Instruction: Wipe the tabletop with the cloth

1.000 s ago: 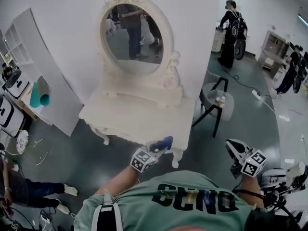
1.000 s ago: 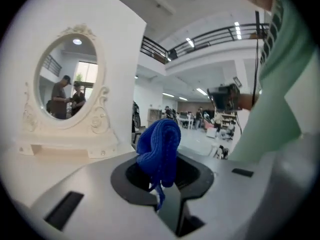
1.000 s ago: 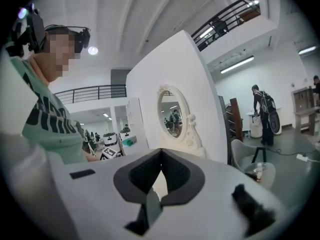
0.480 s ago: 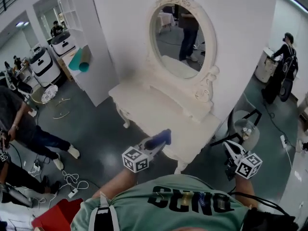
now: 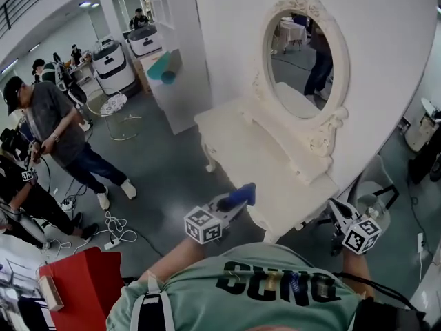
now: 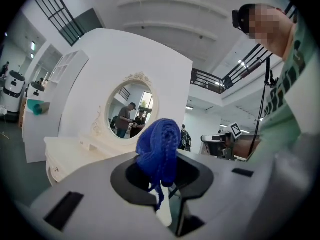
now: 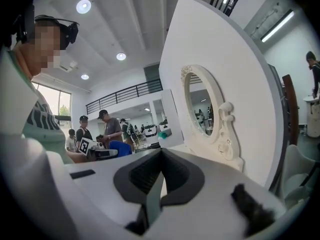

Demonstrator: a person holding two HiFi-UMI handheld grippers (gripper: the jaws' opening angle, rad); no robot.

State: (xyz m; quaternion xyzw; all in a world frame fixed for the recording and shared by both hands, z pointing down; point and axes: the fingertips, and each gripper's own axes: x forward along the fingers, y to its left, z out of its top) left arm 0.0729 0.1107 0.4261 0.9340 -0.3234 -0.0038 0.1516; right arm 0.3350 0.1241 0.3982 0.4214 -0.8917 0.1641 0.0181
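A white dressing table [image 5: 251, 150] with an oval mirror [image 5: 306, 64] stands against the wall, ahead and slightly right. My left gripper [image 5: 238, 202] is held in the air just off the table's near end, shut on a bunched blue cloth [image 5: 239, 196]. In the left gripper view the blue cloth [image 6: 159, 146] bulges up between the jaws, with the table [image 6: 65, 151] beyond. My right gripper [image 5: 336, 211] hovers by the table's right corner, jaws together and holding nothing. The right gripper view shows the mirror [image 7: 200, 106] close ahead.
Several people [image 5: 55, 126] stand at the left. Cables [image 5: 114, 226] lie on the dark floor and a red box [image 5: 79, 288] sits at the lower left. A white shelf unit [image 5: 176, 61] flanks the table. A round stool [image 5: 375, 185] stands to its right.
The head view has swung left, so the table has shifted right in the picture and the people at the left have come into sight. Both grippers stay in front of the body, the cloth still held.
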